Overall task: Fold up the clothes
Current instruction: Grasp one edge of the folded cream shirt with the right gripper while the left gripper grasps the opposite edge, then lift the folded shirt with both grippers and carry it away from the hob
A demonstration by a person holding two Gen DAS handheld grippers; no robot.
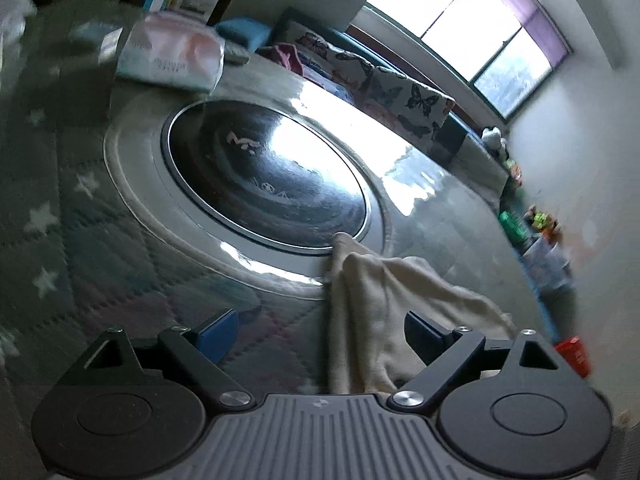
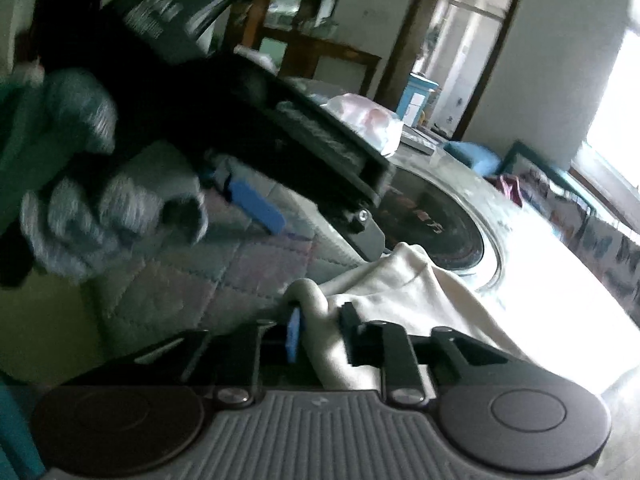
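A cream cloth [image 1: 384,296] lies bunched on the glass-topped table, its far tip at the rim of the dark round hob [image 1: 264,180]. My left gripper [image 1: 316,336] is open above the table, with the cloth passing between its fingers, loose. My right gripper [image 2: 320,332] is shut on a fold of the same cloth [image 2: 400,280], lifted a little. In the right wrist view the left gripper [image 2: 256,204] hovers above the table, held by a gloved hand [image 2: 80,200], its blue pad showing.
A pink-and-white plastic pack [image 1: 172,56] lies at the table's far side. The star-patterned quilted cover [image 1: 52,220] shows under the glass. A butterfly-print bench [image 1: 392,92] and toys [image 1: 536,224] line the wall beneath the window. A doorway [image 2: 460,40] stands behind.
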